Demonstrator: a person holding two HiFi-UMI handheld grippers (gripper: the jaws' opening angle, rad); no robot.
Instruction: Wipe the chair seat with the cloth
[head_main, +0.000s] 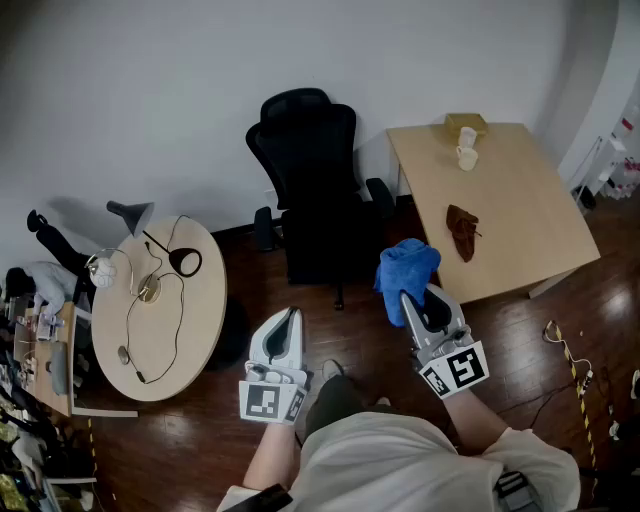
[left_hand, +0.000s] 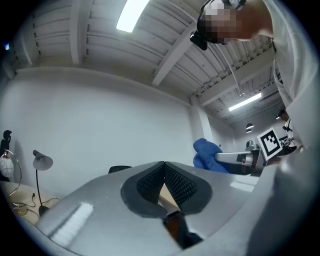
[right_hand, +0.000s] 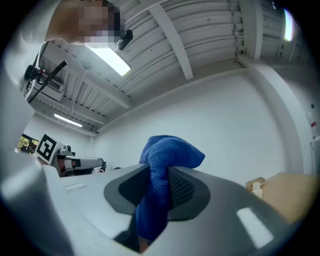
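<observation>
right gripper (head_main: 412, 298) clamps a bunched blue cloth (head_main: 405, 273); left gripper (head_main: 286, 320) clenched, empty.

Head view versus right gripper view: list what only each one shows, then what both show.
Only the head view shows the black chair, the round table with its lamp, and a brown item lying on the wooden table. Only the right gripper view shows the ceiling light and beams. Both show the blue cloth clamped in the right gripper, the left gripper, and part of the wooden table.
</observation>
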